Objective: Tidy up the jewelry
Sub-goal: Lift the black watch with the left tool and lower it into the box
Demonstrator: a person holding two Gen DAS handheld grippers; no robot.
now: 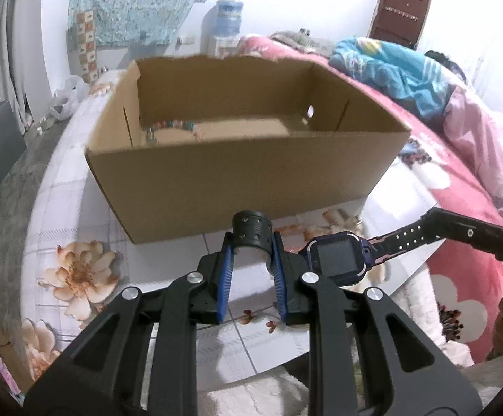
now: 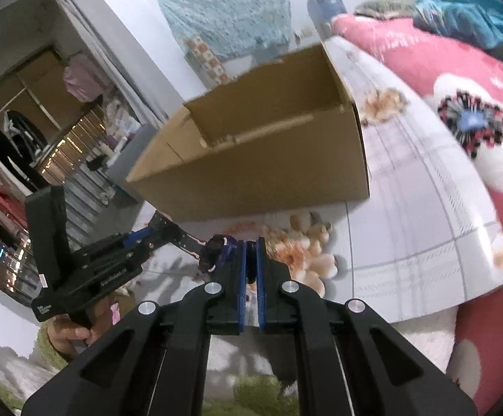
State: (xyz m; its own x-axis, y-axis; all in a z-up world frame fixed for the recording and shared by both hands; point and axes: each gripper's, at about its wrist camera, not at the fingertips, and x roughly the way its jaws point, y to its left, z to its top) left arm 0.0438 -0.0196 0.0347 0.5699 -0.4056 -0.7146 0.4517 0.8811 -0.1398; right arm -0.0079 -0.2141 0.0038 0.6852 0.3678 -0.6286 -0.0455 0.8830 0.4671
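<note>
A purple smartwatch (image 1: 336, 258) with black perforated straps hangs between both grippers, just above the floral tablecloth (image 1: 71, 208). My left gripper (image 1: 251, 242) is shut on the curled end of one strap. The other strap runs right into my right gripper (image 1: 430, 220). In the right wrist view my right gripper (image 2: 250, 246) is shut on that strap, with the watch (image 2: 216, 249) just left of its pads and my left gripper (image 2: 137, 242) beyond it. An open cardboard box (image 1: 237, 180) stands right behind the watch, with a bead bracelet (image 1: 171, 128) lying inside.
A bed with a pink flowered blanket (image 1: 466, 180) and blue bedding runs along the table's right side. A water dispenser (image 1: 227, 20) stands against the far wall. The table edge drops to grey floor (image 1: 5, 208) on the left. A hand (image 2: 67, 332) holds the left gripper.
</note>
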